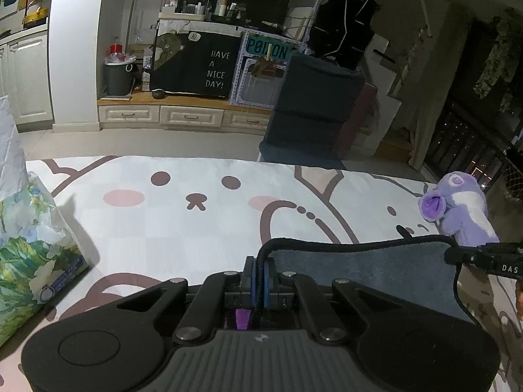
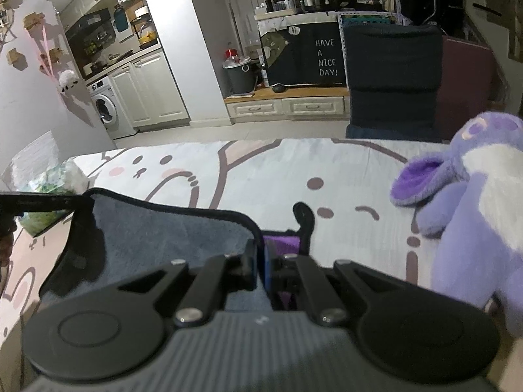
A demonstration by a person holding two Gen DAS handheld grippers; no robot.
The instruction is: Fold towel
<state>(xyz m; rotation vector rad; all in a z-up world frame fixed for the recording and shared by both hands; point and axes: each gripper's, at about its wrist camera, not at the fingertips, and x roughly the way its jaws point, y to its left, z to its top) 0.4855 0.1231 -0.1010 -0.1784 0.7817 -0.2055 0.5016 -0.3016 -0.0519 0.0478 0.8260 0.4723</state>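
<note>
Left wrist view: grey towel (image 1: 366, 274) hangs lifted over the cartoon sheet (image 1: 196, 228), its bound top edge running three to nine o'clock, left gripper (image 1: 258, 277) and right gripper (image 2: 260, 261) each clamped on a corner.

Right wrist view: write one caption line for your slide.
Right hand-held gripper pinches grey towel edge beside purple plush.
</note>
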